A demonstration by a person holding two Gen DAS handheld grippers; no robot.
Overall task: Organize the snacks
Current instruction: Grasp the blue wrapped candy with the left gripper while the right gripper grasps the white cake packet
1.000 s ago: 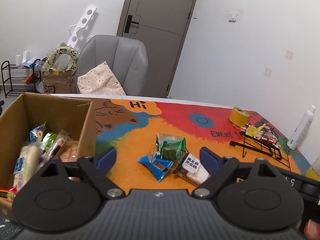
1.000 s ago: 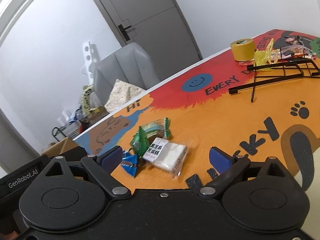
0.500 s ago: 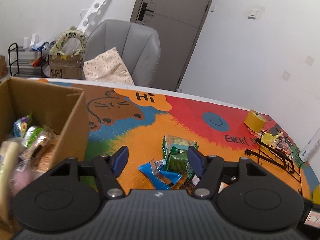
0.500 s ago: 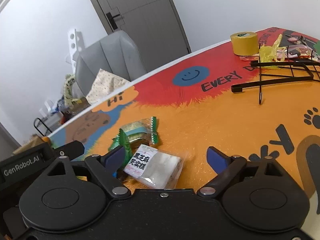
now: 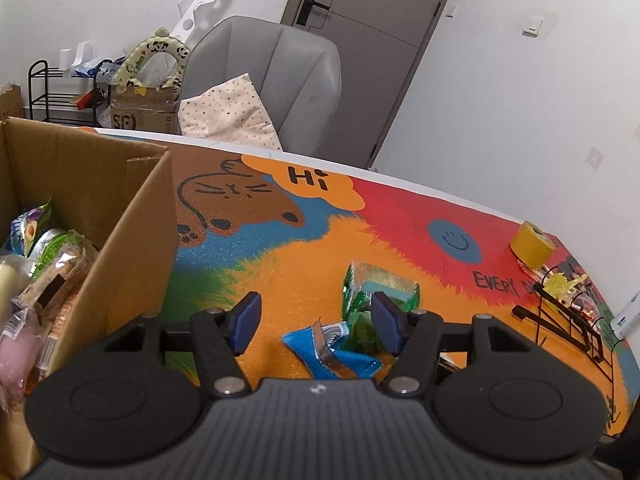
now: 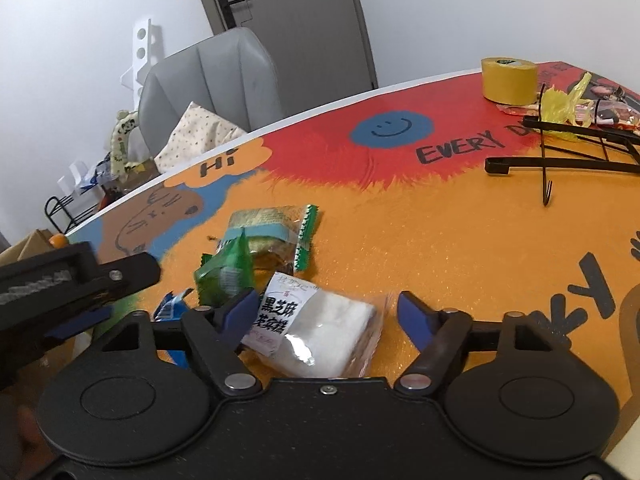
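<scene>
1. The left tool [image 5: 316,324] hangs low over the bench [image 5: 280,264], its jaws closing; they stand at a middling gap, not gripping.
2. Between them lies a crumpled blue snack wrapper [image 5: 332,350], and none of the pads touches it as far as the left view shows.
3. The right-hand blue pad [image 5: 386,322] of that tool sits in front of a small green packet [image 5: 360,320], which lies just right of the blue wrapper.
4. The right tool [image 6: 326,314] is also closing, its jaws still fairly wide.
5. A clear-wrapped white cake with a black-lettered label [image 6: 316,332] lies between them; the left pad [image 6: 240,312] is at the label's edge, though contact cannot be told, and the right pad stands clear of the wrapper.
6. Beyond the cake lies a clear packet with green crimped ends [image 6: 272,232], touching the green packet.
7. At the far left of the bench, an open cardboard box [image 5: 136,240] holds several wrapped snacks [image 5: 48,272].
8. Far right on the bench stand a roll of yellow tape [image 6: 508,80] and a black wire rack [image 6: 560,152], well apart from the snacks.
9. A grey chair [image 5: 272,80] with a dotted cushion stands behind the bench.
</scene>
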